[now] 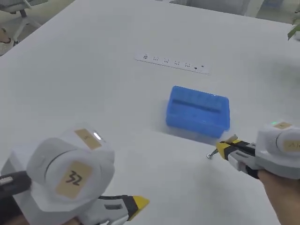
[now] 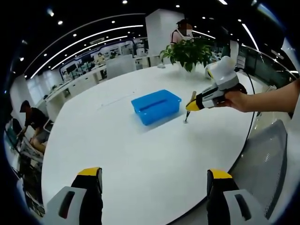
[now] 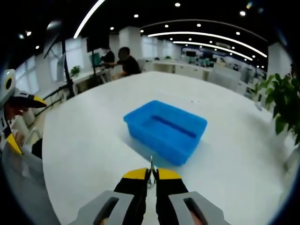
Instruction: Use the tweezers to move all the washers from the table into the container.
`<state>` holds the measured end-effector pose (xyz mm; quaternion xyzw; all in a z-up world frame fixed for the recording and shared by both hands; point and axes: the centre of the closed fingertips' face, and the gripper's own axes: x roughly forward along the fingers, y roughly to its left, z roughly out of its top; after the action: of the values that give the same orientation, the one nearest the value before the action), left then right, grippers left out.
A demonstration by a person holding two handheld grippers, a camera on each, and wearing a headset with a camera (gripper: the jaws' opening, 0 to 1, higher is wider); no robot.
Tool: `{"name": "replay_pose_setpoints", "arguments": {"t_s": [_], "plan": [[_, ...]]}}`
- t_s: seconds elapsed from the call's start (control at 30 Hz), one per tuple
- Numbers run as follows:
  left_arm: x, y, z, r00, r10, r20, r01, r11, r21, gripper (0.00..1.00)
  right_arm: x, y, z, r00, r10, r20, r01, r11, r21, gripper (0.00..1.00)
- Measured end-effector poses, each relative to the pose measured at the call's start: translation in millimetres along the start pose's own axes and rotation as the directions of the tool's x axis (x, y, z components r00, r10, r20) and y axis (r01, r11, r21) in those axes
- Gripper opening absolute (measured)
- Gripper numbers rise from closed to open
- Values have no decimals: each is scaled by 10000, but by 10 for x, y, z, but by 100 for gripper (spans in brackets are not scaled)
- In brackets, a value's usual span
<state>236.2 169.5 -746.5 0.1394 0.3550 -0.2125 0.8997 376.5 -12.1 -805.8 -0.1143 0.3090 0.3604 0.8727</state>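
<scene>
A wide open-plan office with long curved ceiling lights, rows of desks and a few people seated or standing in the distance. In the middle is a large white table (image 1: 93, 93), its top bare and smooth.

A leafy potted plant (image 2: 190, 51) stands at the table's far edge in the left gripper view. Near the table's middle sits a blue rectangular container (image 1: 198, 111), open at the top, with low walls. It rests flat, well apart from the table's edges.

The left gripper (image 2: 154, 173) is held low over the near part of the table, well apart from the container. Its yellow-tipped jaws are spread wide with nothing between them.

The right gripper (image 1: 222, 149), in a person's hand (image 2: 236, 99), is just beside the container's near corner. Its yellow-tipped jaws are pressed together, pinching a pair of thin metal tweezers (image 1: 213, 153).

Beyond the container lies a flat white power strip (image 1: 172, 63) on the table.

The tweezers point down from the right gripper to the table top next to the container. I cannot tell whether their tip touches the surface, or whether it grips anything; it is too small to make out.
</scene>
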Motion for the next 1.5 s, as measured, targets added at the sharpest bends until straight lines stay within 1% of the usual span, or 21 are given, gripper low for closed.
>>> {"name": "replay_pose_setpoints", "arguments": {"t_s": [0.1, 0.23, 0.43, 0.53, 0.8, 1.03, 1.13, 1.4, 1.5], "plan": [[-13, 14, 13, 10000, 39, 55, -39, 10000, -31, 94, -34, 15, 28, 10000, 41, 18, -41, 10000, -27, 2], [-24, 9, -1, 10000, 45, 38, -45, 10000, -26, 94, -86, 41, 72, 9999, 154, 77, -155, 9999, 53, 2], [-30, -4, -10, 10000, 28, 27, -28, 10000, -21, 94, -182, 78, 223, 9991, 229, 368, -228, 9997, -35, 2], [-18, -16, -23, 10000, -29, -66, 30, 10000, 37, 94, -213, 74, 322, 9981, 234, 576, -230, 9997, -67, 2], [-15, -8, -8, 10000, -4, -16, 4, 10000, -1, 94, -217, 54, 455, 9965, 335, 771, -318, 9992, -235, 2], [-20, -15, -46, 10000, -19, -97, 19, 10000, -86, 94, -224, 18, 548, 9952, 368, 904, -336, 9988, -368, 2], [-27, -22, -26, 10000, -48, -6, 48, 9998, -196, 94, -228, 1, 594, 9945, 373, 979, -335, 9986, -409, 2], [-25, -20, -20, 10000, -51, 9, 51, 9998, -198, 94, -216, -58, 700, 9930, 326, 1131, -271, 9984, -504, 2], [-30, -39, 8, 9997, -167, 190, 174, 9991, -383, 95, -202, -86, 744, 9924, 282, 1196, -223, 9985, -508, 2]]}}
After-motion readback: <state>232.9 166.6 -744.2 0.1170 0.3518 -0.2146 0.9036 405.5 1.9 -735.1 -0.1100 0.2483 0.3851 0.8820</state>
